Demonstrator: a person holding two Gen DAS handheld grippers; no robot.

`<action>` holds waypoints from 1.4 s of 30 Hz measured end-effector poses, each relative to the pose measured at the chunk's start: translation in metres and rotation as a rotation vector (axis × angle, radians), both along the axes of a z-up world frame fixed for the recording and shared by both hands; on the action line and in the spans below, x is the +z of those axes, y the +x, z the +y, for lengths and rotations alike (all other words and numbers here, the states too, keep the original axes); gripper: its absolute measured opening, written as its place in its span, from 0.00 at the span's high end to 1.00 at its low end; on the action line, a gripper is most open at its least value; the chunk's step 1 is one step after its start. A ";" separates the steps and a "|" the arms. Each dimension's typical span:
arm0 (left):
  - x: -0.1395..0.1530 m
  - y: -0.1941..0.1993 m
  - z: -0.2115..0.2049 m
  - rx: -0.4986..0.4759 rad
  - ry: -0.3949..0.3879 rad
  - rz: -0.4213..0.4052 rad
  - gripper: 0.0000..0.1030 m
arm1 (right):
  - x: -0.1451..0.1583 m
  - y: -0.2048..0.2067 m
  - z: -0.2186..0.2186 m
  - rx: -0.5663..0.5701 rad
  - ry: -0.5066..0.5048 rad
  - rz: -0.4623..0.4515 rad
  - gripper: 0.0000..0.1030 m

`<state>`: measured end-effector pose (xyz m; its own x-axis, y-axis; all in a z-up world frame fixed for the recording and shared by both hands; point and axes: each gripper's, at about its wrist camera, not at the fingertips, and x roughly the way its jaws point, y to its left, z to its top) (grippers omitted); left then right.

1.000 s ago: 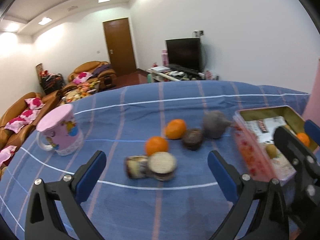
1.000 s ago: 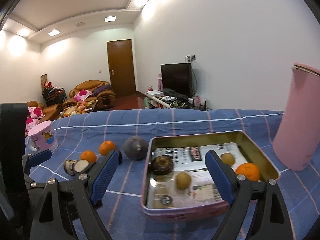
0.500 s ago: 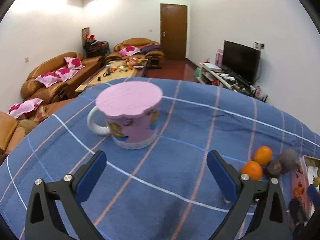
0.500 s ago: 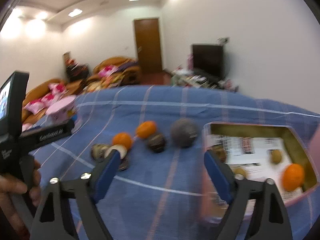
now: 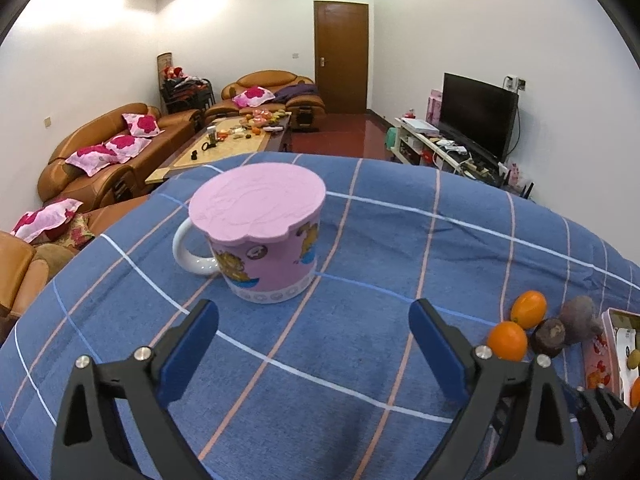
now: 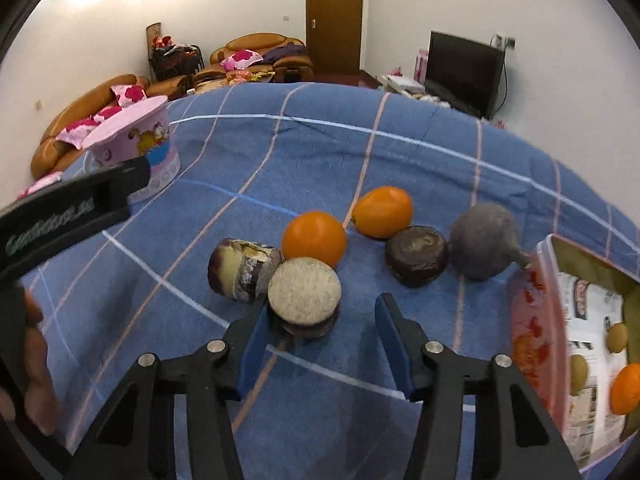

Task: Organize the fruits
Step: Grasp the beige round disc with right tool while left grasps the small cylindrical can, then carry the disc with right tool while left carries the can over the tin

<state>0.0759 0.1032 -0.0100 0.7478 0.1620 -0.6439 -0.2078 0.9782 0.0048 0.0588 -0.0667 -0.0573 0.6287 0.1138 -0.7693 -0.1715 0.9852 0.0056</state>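
On the blue checked cloth lie two oranges (image 6: 314,238) (image 6: 383,211), a grey round fruit (image 6: 484,246), a dark brown round piece (image 6: 417,256), a flat pale-topped round piece (image 6: 304,298) and a cut piece on its side (image 6: 242,271). My right gripper (image 6: 320,340) is open, its fingers on either side of the pale-topped piece, just short of it. The pink tin (image 6: 532,332) at the right holds an orange (image 6: 626,389) and small brownish fruits (image 6: 617,337). My left gripper (image 5: 314,354) is open and empty, facing a pink lidded mug (image 5: 262,240). The oranges (image 5: 507,340) show at its right.
The left gripper's body (image 6: 68,208) and the hand holding it stand at the left of the right wrist view. The pink mug (image 6: 138,140) is far left on the table. Sofas, a coffee table, a TV and a door lie beyond the table.
My right gripper swung left from over the tin and came down close to the pale-topped piece. My left gripper turned left from the fruit group to face the mug, then edged closer.
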 end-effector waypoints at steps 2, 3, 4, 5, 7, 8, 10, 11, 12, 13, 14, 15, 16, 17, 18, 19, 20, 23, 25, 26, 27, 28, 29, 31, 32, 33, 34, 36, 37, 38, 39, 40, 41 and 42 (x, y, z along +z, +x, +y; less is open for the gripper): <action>0.000 0.000 -0.002 -0.014 0.005 0.000 0.05 | -0.001 0.006 -0.004 0.009 0.044 0.029 0.59; 0.001 0.002 -0.003 -0.020 0.005 0.000 0.05 | 0.000 0.005 -0.006 0.015 0.062 0.022 0.65; 0.001 0.002 -0.004 -0.031 0.003 -0.001 0.05 | 0.000 0.005 -0.007 0.023 0.071 0.023 0.65; 0.001 0.001 -0.005 -0.049 -0.007 -0.004 0.05 | 0.000 0.004 -0.008 0.022 0.077 0.021 0.65; 0.000 0.000 -0.008 -0.097 -0.047 -0.003 0.08 | 0.003 -0.001 -0.012 0.015 0.103 0.000 0.65; 0.000 0.000 -0.011 -0.130 -0.074 0.001 0.10 | 0.008 -0.007 -0.017 0.010 0.132 -0.031 0.65; -0.001 -0.001 -0.018 -0.204 -0.117 0.012 0.11 | 0.015 -0.022 -0.021 -0.005 0.159 -0.092 0.65; -0.001 -0.001 -0.022 -0.231 -0.123 0.016 0.11 | 0.020 -0.032 -0.026 -0.020 0.156 -0.134 0.65; -0.001 -0.001 -0.028 -0.259 -0.124 0.021 0.13 | 0.024 -0.040 -0.030 -0.031 0.146 -0.161 0.65; -0.003 -0.001 -0.035 -0.293 -0.115 0.030 0.16 | 0.026 -0.045 -0.032 -0.042 0.135 -0.184 0.65; -0.004 -0.002 -0.041 -0.318 -0.109 0.038 0.17 | 0.029 -0.052 -0.036 -0.053 0.123 -0.205 0.65; -0.005 -0.003 -0.048 -0.346 -0.104 0.047 0.18 | 0.032 -0.058 -0.041 -0.064 0.117 -0.218 0.65; -0.006 -0.004 -0.054 -0.371 -0.099 0.054 0.18 | 0.033 -0.062 -0.047 -0.073 0.116 -0.224 0.65; -0.008 -0.004 -0.061 -0.390 -0.086 0.062 0.18 | 0.034 -0.067 -0.053 -0.083 0.117 -0.226 0.65; -0.010 -0.004 -0.067 -0.399 -0.065 0.070 0.18 | 0.034 -0.072 -0.058 -0.091 0.122 -0.225 0.65; -0.013 -0.004 -0.072 -0.404 -0.036 0.079 0.18 | 0.034 -0.076 -0.063 -0.095 0.128 -0.220 0.65; -0.017 -0.003 -0.076 -0.403 -0.003 0.092 0.18 | 0.033 -0.076 -0.067 -0.097 0.135 -0.214 0.65; -0.030 0.004 -0.086 -0.390 0.076 0.136 0.21 | 0.030 -0.080 -0.075 -0.101 0.161 -0.193 0.65; -0.036 0.010 -0.085 -0.380 0.071 0.182 0.35 | 0.028 -0.079 -0.078 -0.109 0.174 -0.187 0.65; -0.037 0.010 -0.080 -0.377 0.055 0.184 0.36 | 0.028 -0.079 -0.078 -0.112 0.175 -0.187 0.65; -0.037 0.010 -0.077 -0.373 0.037 0.185 0.39 | 0.028 -0.079 -0.078 -0.114 0.176 -0.187 0.65; -0.037 0.010 -0.074 -0.370 0.017 0.186 0.49 | 0.028 -0.079 -0.079 -0.115 0.177 -0.187 0.65; -0.036 0.011 -0.071 -0.372 -0.003 0.189 0.54 | 0.028 -0.078 -0.078 -0.115 0.178 -0.186 0.65; -0.034 0.010 -0.070 -0.378 -0.025 0.178 0.69 | 0.028 -0.077 -0.078 -0.116 0.183 -0.181 0.65; -0.034 0.009 -0.069 -0.371 -0.021 0.176 0.69 | 0.027 -0.077 -0.079 -0.120 0.189 -0.180 0.65; -0.032 0.008 -0.068 -0.355 -0.020 0.170 0.69 | 0.027 -0.077 -0.080 -0.123 0.194 -0.180 0.65; -0.031 0.008 -0.065 -0.346 -0.033 0.157 0.69 | 0.028 -0.079 -0.082 -0.126 0.201 -0.181 0.65; -0.024 0.003 -0.058 -0.333 -0.077 0.097 0.70 | 0.030 -0.080 -0.085 -0.131 0.209 -0.193 0.65; -0.020 0.003 -0.053 -0.328 -0.088 0.057 0.69 | 0.031 -0.081 -0.085 -0.133 0.209 -0.202 0.65; -0.015 -0.002 -0.052 -0.328 -0.091 0.011 0.69 | 0.034 -0.083 -0.086 -0.134 0.211 -0.216 0.65; -0.009 -0.008 -0.052 -0.342 -0.096 -0.040 0.69 | 0.036 -0.086 -0.087 -0.133 0.211 -0.232 0.65; -0.002 -0.015 -0.053 -0.367 -0.108 -0.097 0.69 | 0.038 -0.088 -0.087 -0.132 0.209 -0.246 0.65; 0.003 -0.018 -0.053 -0.388 -0.122 -0.126 0.69 | 0.041 -0.091 -0.086 -0.133 0.202 -0.265 0.65; 0.007 -0.023 -0.053 -0.420 -0.147 -0.158 0.69 | 0.044 -0.094 -0.085 -0.133 0.190 -0.288 0.65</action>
<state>0.0531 0.0505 -0.0028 0.8198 -0.2595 -0.5104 0.2187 0.9657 -0.1398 -0.0351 -0.1521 -0.0134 0.8354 0.1402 -0.5315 -0.0632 0.9850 0.1605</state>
